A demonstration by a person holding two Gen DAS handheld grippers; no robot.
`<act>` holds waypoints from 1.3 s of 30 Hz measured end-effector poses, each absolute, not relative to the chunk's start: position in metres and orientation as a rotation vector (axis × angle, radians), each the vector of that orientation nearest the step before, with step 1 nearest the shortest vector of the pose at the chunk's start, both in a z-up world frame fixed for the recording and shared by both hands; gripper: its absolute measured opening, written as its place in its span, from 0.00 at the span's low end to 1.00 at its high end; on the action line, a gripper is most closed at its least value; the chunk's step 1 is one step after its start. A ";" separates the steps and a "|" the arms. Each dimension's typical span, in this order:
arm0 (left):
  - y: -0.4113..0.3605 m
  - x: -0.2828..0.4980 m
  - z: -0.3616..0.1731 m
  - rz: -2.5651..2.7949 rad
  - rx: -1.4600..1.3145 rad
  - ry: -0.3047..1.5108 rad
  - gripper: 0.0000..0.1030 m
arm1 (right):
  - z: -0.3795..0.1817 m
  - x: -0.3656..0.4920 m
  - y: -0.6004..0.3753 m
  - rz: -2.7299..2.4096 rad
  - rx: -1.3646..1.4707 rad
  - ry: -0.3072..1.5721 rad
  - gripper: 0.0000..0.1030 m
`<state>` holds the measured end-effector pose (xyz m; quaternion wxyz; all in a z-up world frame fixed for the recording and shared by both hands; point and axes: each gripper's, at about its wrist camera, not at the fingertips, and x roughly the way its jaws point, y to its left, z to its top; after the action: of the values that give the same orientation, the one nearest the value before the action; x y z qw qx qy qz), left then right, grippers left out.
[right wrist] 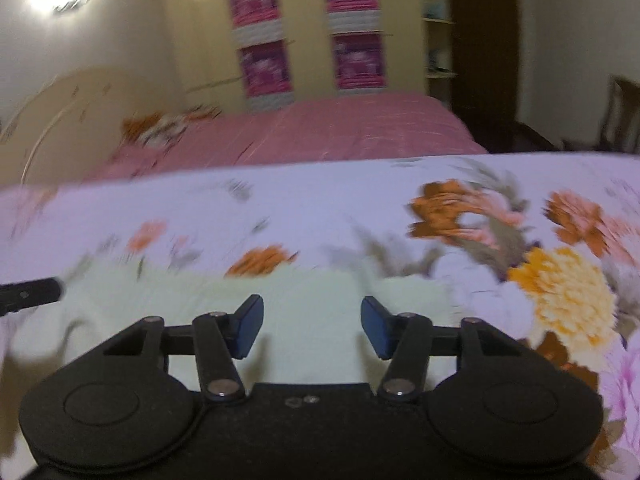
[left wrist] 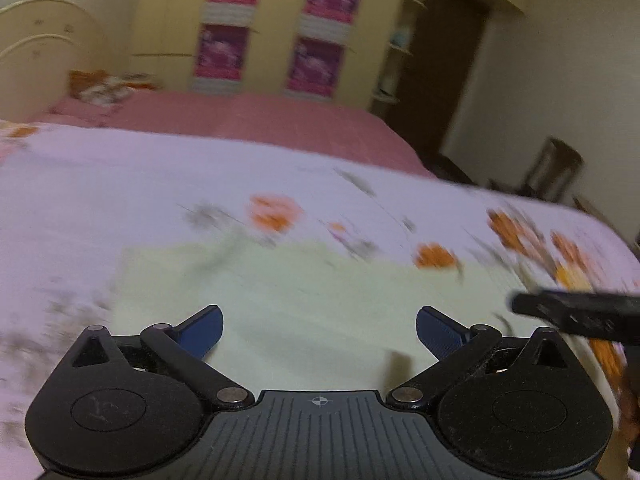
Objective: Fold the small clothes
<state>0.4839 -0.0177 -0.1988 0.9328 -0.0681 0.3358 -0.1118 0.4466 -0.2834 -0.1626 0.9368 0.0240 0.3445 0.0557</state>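
A pale green cloth lies flat on the flowered bedspread, just ahead of both grippers. My left gripper stands wide open above the cloth's near part, with nothing between its blue pads. In the right wrist view the same cloth spreads under my right gripper, which is open about half way with empty jaws. The right gripper's black finger pokes into the left wrist view from the right. A finger of the left gripper shows at the left edge of the right wrist view. Both views are motion-blurred.
A pink blanket covers the far half of the bed, with a flowered pillow by the cream headboard. A yellow wardrobe with pink posters stands behind. A dark door and a wooden chair are at the right.
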 end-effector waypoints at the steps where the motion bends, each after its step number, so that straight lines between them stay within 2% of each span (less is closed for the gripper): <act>1: -0.022 0.486 -0.201 -0.218 -0.121 0.689 0.99 | -0.165 0.449 -0.280 0.129 0.050 0.713 0.47; 5: -0.003 0.500 -0.220 -0.054 -0.083 0.679 0.97 | -0.185 0.463 -0.274 0.063 -0.092 0.743 0.46; 6: 0.003 0.500 -0.220 -0.020 -0.082 0.675 0.97 | -0.190 0.464 -0.280 0.029 -0.133 0.717 0.52; 7: 0.009 0.501 -0.220 0.009 -0.090 0.690 0.97 | -0.192 0.465 -0.288 0.007 -0.127 0.705 0.62; 11: 0.029 0.492 -0.214 0.085 -0.163 0.698 0.97 | -0.189 0.468 -0.320 -0.080 -0.024 0.718 0.65; 12: 0.033 0.489 -0.213 0.072 -0.212 0.697 0.97 | -0.187 0.467 -0.325 -0.084 0.005 0.727 0.63; 13: 0.034 0.482 -0.209 0.055 -0.240 0.689 0.97 | -0.183 0.466 -0.325 -0.084 0.024 0.723 0.51; 15: 0.025 0.469 -0.200 0.020 -0.222 0.658 0.97 | -0.172 0.458 -0.320 -0.054 0.053 0.708 0.39; 22: -0.032 0.433 -0.196 -0.155 -0.061 0.667 0.97 | -0.162 0.423 -0.256 0.174 0.044 0.708 0.38; 26: -0.032 0.433 -0.209 -0.138 0.020 0.681 0.97 | -0.175 0.412 -0.223 0.225 -0.057 0.725 0.38; 30: -0.021 0.427 -0.200 -0.118 0.003 0.690 0.97 | -0.188 0.415 -0.245 0.160 -0.124 0.714 0.44; 36: -0.036 0.434 -0.199 -0.110 -0.021 0.699 0.97 | -0.169 0.411 -0.251 0.163 0.000 0.725 0.40; 39: -0.036 0.435 -0.209 -0.109 0.008 0.692 0.97 | -0.182 0.408 -0.236 0.192 -0.061 0.746 0.42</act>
<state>0.4351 -0.0357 -0.2086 0.9393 0.0039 0.3389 -0.0534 0.4077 -0.2357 -0.1821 0.9263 -0.0297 0.3638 0.0938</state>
